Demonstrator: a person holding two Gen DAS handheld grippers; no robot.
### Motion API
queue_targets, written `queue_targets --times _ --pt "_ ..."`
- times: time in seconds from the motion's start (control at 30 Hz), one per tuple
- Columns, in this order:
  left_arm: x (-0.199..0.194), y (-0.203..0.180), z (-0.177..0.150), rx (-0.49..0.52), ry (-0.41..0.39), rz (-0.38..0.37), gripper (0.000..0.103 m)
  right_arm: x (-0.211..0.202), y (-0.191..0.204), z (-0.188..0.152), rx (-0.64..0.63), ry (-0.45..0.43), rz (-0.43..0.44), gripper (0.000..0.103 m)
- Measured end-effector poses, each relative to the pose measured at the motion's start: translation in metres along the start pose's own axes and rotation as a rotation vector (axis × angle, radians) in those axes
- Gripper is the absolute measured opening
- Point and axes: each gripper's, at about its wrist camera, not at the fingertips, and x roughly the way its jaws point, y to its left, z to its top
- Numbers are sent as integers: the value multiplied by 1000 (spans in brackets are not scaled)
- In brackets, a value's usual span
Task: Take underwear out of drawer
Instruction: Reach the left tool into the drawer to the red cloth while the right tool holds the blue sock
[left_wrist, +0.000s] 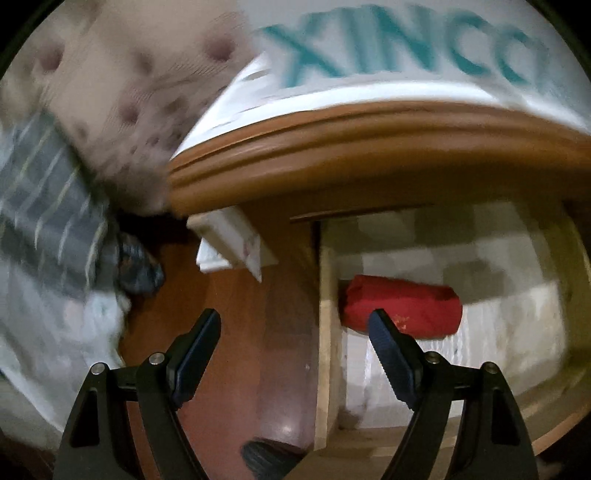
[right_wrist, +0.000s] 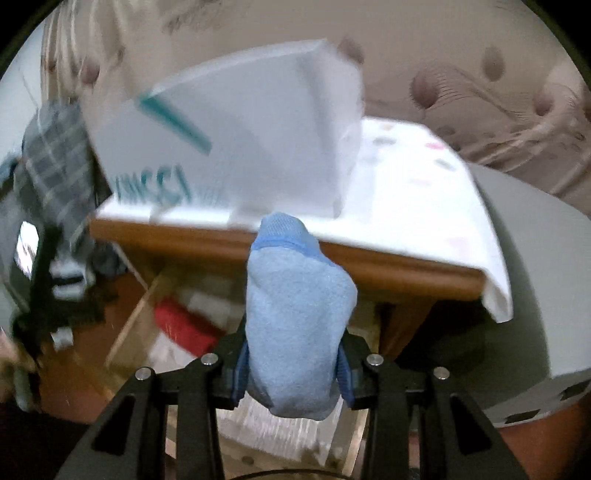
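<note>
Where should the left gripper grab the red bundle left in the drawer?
Across the red bundle's short width at mid-length, coming from above into the open drawer. It lies flat like a roll, its long axis across the view. The left gripper is open wide enough.

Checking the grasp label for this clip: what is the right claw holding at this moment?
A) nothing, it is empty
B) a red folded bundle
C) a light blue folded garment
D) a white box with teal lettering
C: in the right wrist view the right claw is closed on a light blue folded garment, while the red bundle lies apart from it in the open drawer.
</note>
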Motion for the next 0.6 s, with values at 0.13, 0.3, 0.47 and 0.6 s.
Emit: queue_targets --times 0.13,0.3,0.47,0.6 --pt "-11 -40 -6 272 -114 26 80 -28 -24 10 51 -82 -25 38" --pt "-8 -73 -14 595 -171 74 80 -51 -54 16 140 -176 -75 38" --pt "5 -94 -12 768 -173 48 80 -58 -78 20 224 -182 -114 38" --pt "26 -105 -15 911 -141 49 80 -57 -80 22 220 -188 -129 38"
